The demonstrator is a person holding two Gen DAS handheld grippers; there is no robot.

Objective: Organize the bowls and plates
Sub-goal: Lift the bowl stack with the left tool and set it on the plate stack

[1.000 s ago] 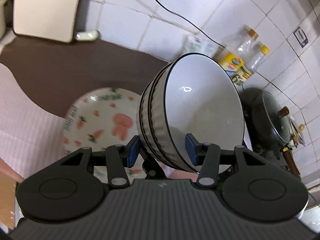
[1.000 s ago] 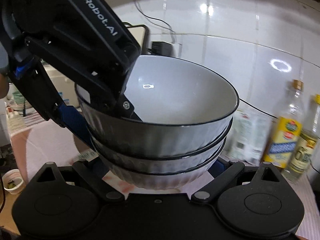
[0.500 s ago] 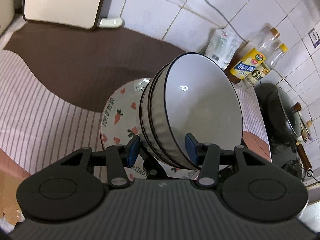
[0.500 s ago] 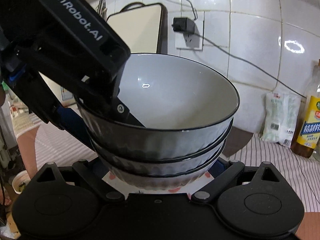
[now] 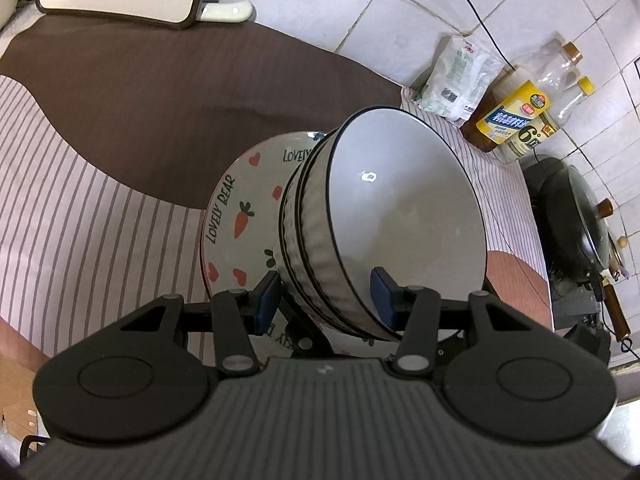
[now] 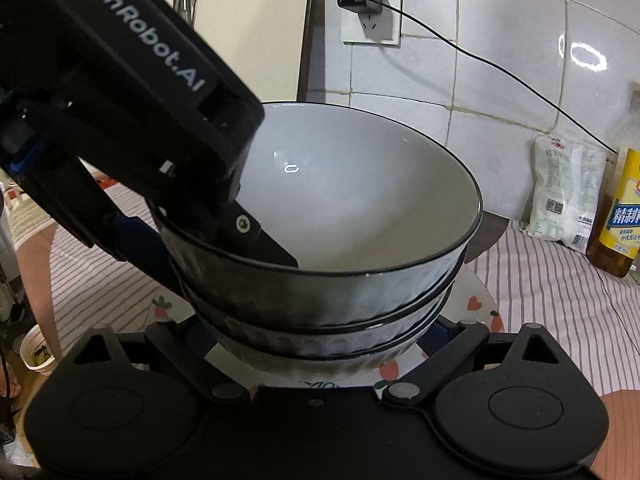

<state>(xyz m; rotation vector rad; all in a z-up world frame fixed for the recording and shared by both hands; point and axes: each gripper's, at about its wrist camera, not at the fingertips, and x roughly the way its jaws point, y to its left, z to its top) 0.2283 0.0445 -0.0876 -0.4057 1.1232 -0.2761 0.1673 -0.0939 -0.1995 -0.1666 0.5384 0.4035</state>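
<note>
Left gripper (image 5: 324,298) clamped on the stacked bowls' (image 5: 384,224) rim at six o'clock; right gripper (image 6: 316,344) gripping the plate (image 5: 240,208) beneath; heavy, slick, breakable ceramic; best held at rims.

A stack of three nested bowls (image 6: 344,280), grey-ribbed outside with dark rims and white inside, is seen at the centre of the right wrist view, set on a patterned plate (image 6: 476,304). The near-left rim is straddled by the left gripper (image 6: 200,236), one finger (image 6: 260,236) lying inside the top bowl. The fingertips of the right gripper (image 6: 316,340) are hidden beside the stack. A striped cloth (image 6: 560,300), a white packet (image 6: 568,196) and an oil bottle (image 6: 624,216) are seen at right.
</note>
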